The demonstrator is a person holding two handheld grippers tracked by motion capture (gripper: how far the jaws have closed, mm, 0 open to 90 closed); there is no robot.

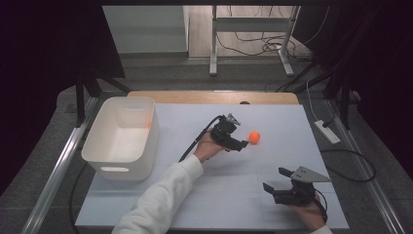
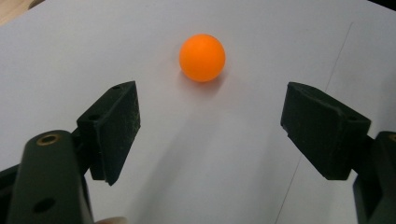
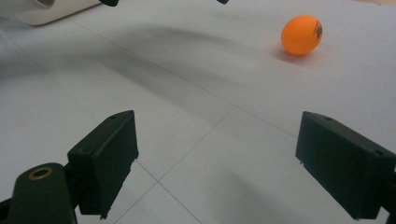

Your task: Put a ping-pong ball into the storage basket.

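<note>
Ahead of the left jaws: an orange ball [image 2: 202, 57] is seen resting on the white table [image 1: 204, 195], just beyond the pad tips and apart from them.
Left gripper [image 1: 242, 144]: its jaws are held spread wide, with nothing pinched; bare table is seen between the pads.
Right gripper [image 1: 275, 181]: its jaws are likewise spread, with nothing gripped between them.
Ball from the right gripper: the ball is placed well ahead of it and off to one side, at a distance.
White bin [image 1: 122, 136]: it is set well away from the left gripper, on the side opposite the ball.
</note>
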